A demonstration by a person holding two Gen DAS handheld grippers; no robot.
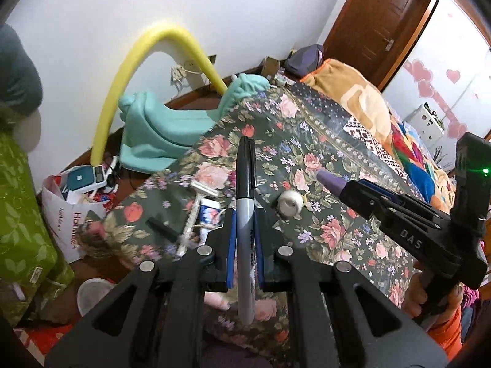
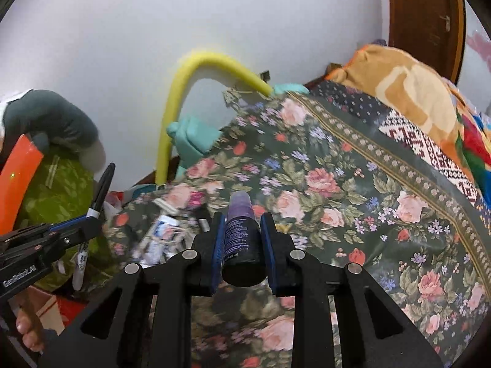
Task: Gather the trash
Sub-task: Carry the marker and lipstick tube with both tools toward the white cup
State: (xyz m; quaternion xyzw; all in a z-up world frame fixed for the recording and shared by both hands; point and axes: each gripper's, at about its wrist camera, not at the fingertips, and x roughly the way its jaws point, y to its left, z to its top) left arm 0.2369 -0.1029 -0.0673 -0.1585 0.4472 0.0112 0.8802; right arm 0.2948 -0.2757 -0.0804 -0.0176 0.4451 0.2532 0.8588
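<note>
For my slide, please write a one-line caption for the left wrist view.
Left gripper holds a black-capped marker above the floral cloth; right gripper carries a purple bottle.

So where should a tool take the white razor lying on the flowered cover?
Probably the razor is best taken at mid-handle, from above, fingers across it: the handle is long and thin, lies flat, and the wide head at its far end would likely slip.

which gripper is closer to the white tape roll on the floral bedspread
Left. The left gripper, shut on a marker, sits just left of the tape roll. The right gripper, holding a purple bottle, is farther off, to its right.
</note>
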